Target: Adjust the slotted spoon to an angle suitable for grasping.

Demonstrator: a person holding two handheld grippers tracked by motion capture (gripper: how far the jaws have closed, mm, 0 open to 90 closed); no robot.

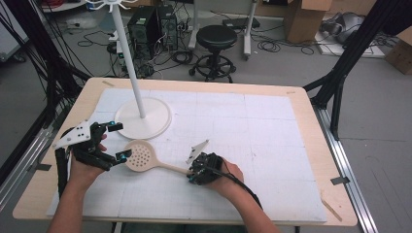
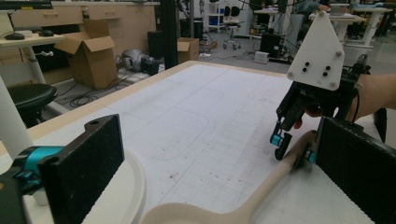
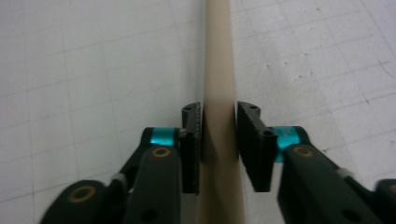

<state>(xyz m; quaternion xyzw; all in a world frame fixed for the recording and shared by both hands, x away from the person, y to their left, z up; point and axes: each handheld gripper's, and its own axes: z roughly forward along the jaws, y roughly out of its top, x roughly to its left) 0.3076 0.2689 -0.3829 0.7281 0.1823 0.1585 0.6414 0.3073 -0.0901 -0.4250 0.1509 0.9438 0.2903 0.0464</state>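
A cream slotted spoon [image 1: 145, 158] lies on the white gridded surface [image 1: 252, 131], left of centre in the high view, its perforated bowl pointing left. The right hand-held gripper [image 1: 193, 174] is clamped on the spoon's handle [image 3: 218, 116]. The left hand-held gripper [image 1: 119, 141] hangs with jaws wide apart just beside the bowl, near a white stand's round base [image 1: 143, 118] in the upper left.

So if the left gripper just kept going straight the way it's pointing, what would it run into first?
Probably the right gripper, which sits on the slotted spoon's handle straight ahead between the left gripper's open jaws. Depth is hard to judge.
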